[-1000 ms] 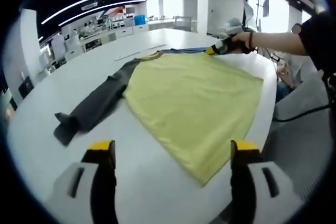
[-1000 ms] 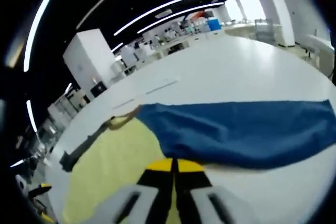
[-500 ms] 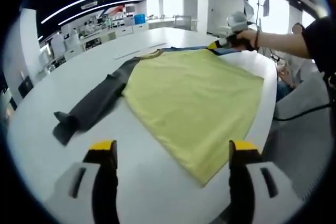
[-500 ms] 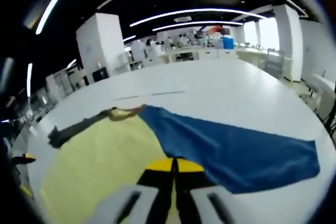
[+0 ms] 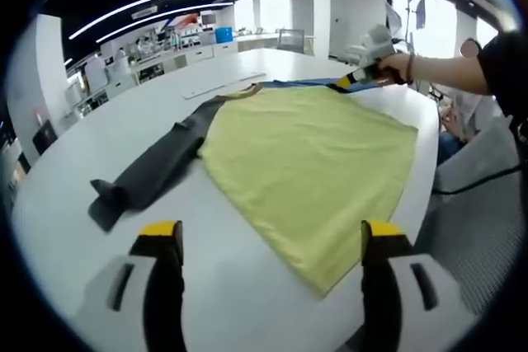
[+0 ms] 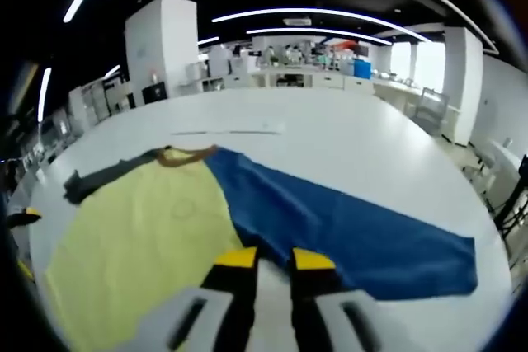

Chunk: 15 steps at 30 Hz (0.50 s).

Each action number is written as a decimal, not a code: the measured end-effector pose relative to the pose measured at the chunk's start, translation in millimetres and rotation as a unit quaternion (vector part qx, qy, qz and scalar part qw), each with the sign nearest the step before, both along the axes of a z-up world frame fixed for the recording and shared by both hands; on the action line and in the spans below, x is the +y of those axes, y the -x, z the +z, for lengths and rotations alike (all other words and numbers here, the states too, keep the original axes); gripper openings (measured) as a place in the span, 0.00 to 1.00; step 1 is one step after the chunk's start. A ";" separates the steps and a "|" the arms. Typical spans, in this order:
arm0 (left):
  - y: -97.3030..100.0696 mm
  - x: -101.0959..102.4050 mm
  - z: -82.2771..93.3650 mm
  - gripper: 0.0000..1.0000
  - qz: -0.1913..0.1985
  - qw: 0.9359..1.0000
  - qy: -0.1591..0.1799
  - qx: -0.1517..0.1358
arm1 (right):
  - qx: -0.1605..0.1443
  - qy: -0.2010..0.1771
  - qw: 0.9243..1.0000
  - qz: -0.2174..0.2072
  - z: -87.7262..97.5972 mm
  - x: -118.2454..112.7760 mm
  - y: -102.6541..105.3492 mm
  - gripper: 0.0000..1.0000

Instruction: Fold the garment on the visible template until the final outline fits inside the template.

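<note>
A garment lies flat on the white table (image 5: 74, 146): yellow body (image 5: 305, 154), dark grey sleeve (image 5: 153, 171) stretched to the left, blue sleeve (image 6: 355, 228) spread to the right past the brown collar (image 6: 186, 154). My left gripper (image 5: 268, 241) hovers open above the table at the garment's near hem, nothing between its jaws. My right gripper (image 6: 275, 260) sits over the seam between the yellow body (image 6: 140, 228) and the blue sleeve, jaws slightly apart and empty. In the left gripper view the right gripper (image 5: 351, 82) is at the garment's far corner, held by a hand.
A thin pale strip (image 6: 227, 132) lies on the table beyond the collar. The person's arm (image 5: 445, 72) reaches in from the right, above the table edge (image 5: 425, 179). A grey seat (image 5: 478, 228) and a black cable (image 5: 483, 183) are beside that edge. Benches and shelves stand far behind.
My right gripper's jaws, shut on the garment's edge before, have parted and let go. Its view has swung so more of the blue sleeve shows. The left gripper has hardly moved.
</note>
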<state>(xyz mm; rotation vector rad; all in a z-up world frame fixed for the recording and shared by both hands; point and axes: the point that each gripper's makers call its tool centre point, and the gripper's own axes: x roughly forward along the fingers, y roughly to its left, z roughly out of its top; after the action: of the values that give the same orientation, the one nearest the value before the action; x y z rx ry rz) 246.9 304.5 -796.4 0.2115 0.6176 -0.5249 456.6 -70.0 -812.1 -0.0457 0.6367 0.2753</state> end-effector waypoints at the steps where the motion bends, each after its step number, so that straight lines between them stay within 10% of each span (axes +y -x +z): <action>1: -0.5 -0.4 2.0 0.89 0.000 1.000 0.001 -0.002 | -0.002 -0.003 1.000 -0.001 3.3 -2.6 0.5 0.16; 15: -9.6 -0.5 21.8 0.99 0.030 0.999 0.033 -0.032 | 0.020 -0.014 0.997 -0.078 13.6 -91.0 4.5 0.57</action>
<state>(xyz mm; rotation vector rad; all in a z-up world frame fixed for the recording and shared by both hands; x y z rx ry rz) 256.5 304.0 -774.6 0.1473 0.5418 -0.4781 452.1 -161.0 -798.5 0.0357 0.6715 0.1340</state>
